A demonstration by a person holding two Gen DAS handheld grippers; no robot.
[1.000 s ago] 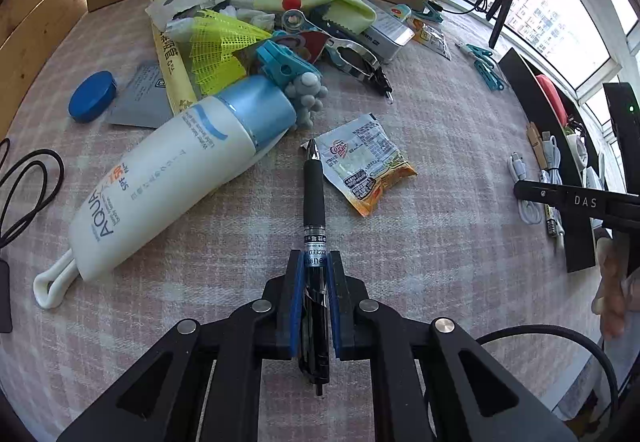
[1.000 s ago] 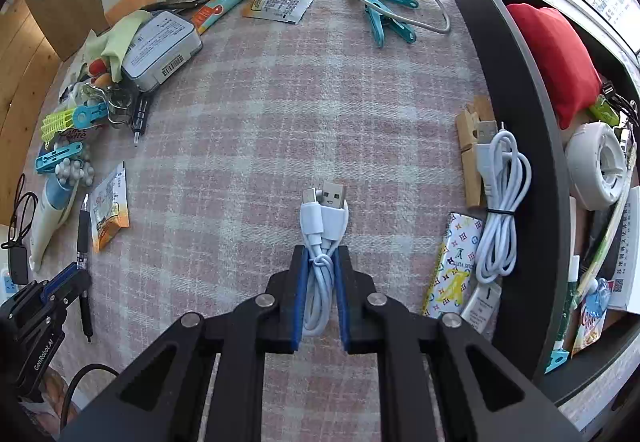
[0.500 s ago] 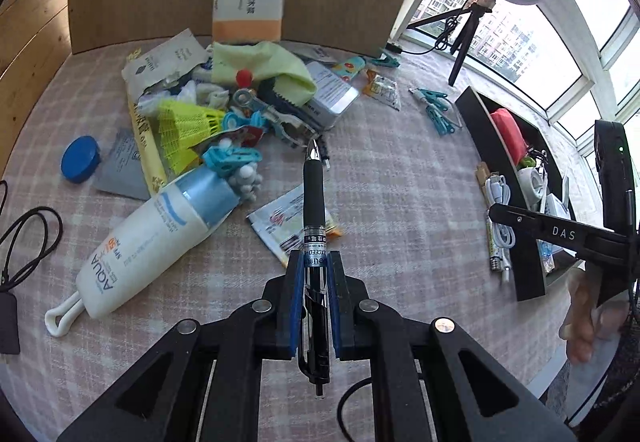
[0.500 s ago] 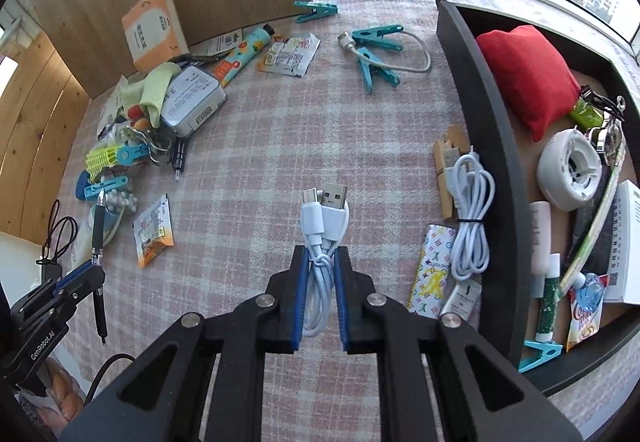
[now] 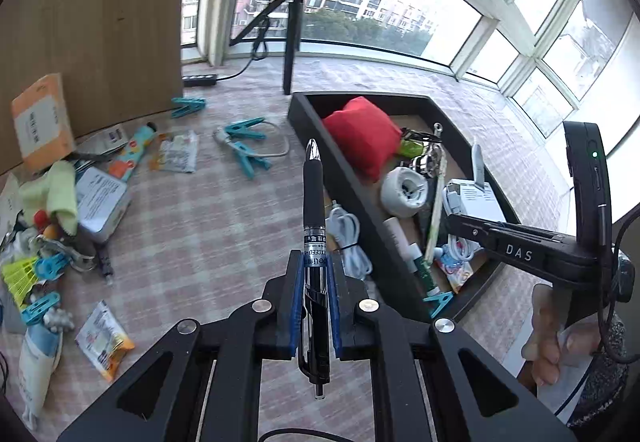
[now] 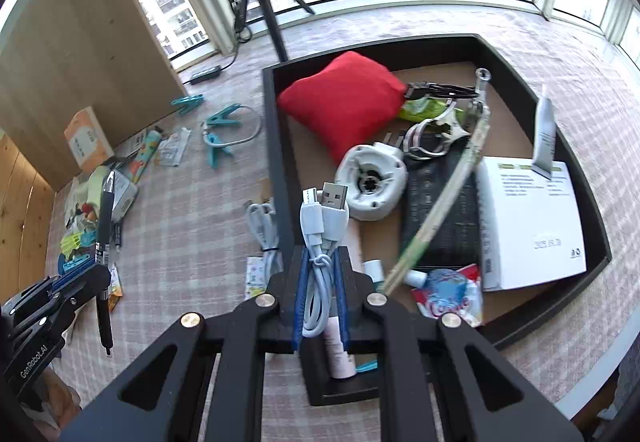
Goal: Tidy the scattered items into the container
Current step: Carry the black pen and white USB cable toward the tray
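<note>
My left gripper (image 5: 316,278) is shut on a black pen (image 5: 313,202), held in the air just left of the black tray (image 5: 344,182). My right gripper (image 6: 320,274) is shut on a coiled white USB cable (image 6: 320,226), held above the tray's near left wall (image 6: 280,178). The tray holds a red cushion (image 6: 344,102), a white round holder (image 6: 372,178), a white box (image 6: 528,226) and small items. The left gripper with the pen (image 6: 102,226) shows at the left of the right wrist view; the right gripper (image 5: 460,222) reaches over the tray in the left wrist view.
A second white cable (image 5: 348,234) lies on the checked cloth beside the tray. Teal clips (image 5: 244,146), a snack packet (image 5: 104,338), a grey tin (image 5: 100,202), a green cloth (image 5: 56,190) and a lotion bottle (image 5: 36,358) lie to the left. A tripod (image 6: 260,2) stands behind.
Both grippers have lifted and swung right toward the tray. The right gripper with the cable now hangs over the tray's wall; the left with the pen is beside the tray.
</note>
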